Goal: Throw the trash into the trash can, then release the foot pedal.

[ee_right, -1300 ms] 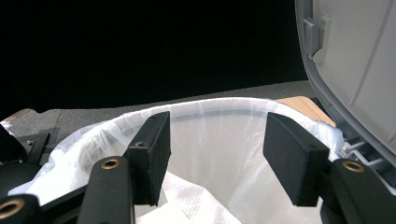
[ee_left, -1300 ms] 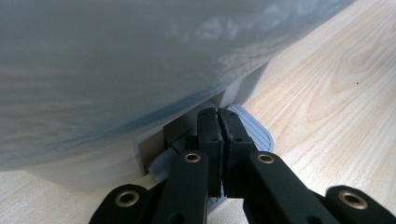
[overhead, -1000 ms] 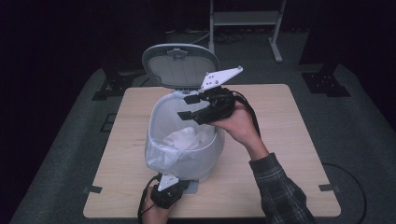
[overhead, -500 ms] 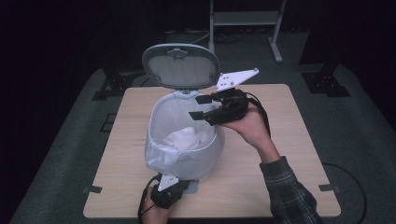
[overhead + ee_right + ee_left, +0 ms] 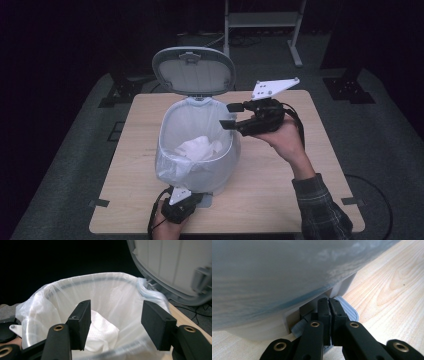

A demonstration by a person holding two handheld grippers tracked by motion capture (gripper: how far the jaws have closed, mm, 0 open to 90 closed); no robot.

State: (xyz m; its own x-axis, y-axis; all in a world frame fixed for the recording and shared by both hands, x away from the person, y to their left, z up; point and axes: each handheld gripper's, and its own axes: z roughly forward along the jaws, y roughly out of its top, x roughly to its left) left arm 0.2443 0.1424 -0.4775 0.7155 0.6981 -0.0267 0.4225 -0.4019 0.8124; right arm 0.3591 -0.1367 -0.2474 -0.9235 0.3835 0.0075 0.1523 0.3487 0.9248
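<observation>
A white pedal bin (image 5: 200, 150) with a clear liner stands on the wooden table (image 5: 310, 185), its grey lid (image 5: 194, 70) raised. Crumpled white paper (image 5: 197, 149) (image 5: 101, 332) lies inside. My left gripper (image 5: 186, 200) (image 5: 328, 306) is shut, its tips pressing down on the grey ribbed foot pedal (image 5: 348, 311) at the bin's base. My right gripper (image 5: 229, 115) (image 5: 116, 326) is open and empty, held just above the bin's right rim, jaws pointing over the opening.
A metal stand (image 5: 262, 25) and dark equipment bases (image 5: 352, 85) sit on the floor behind the table. Bare tabletop lies to the right of the bin and along the left edge (image 5: 120, 165).
My right gripper has drawn back to the right and upward, from over the bin's opening to its right rim. The paper stays in the bin. The left gripper has not moved.
</observation>
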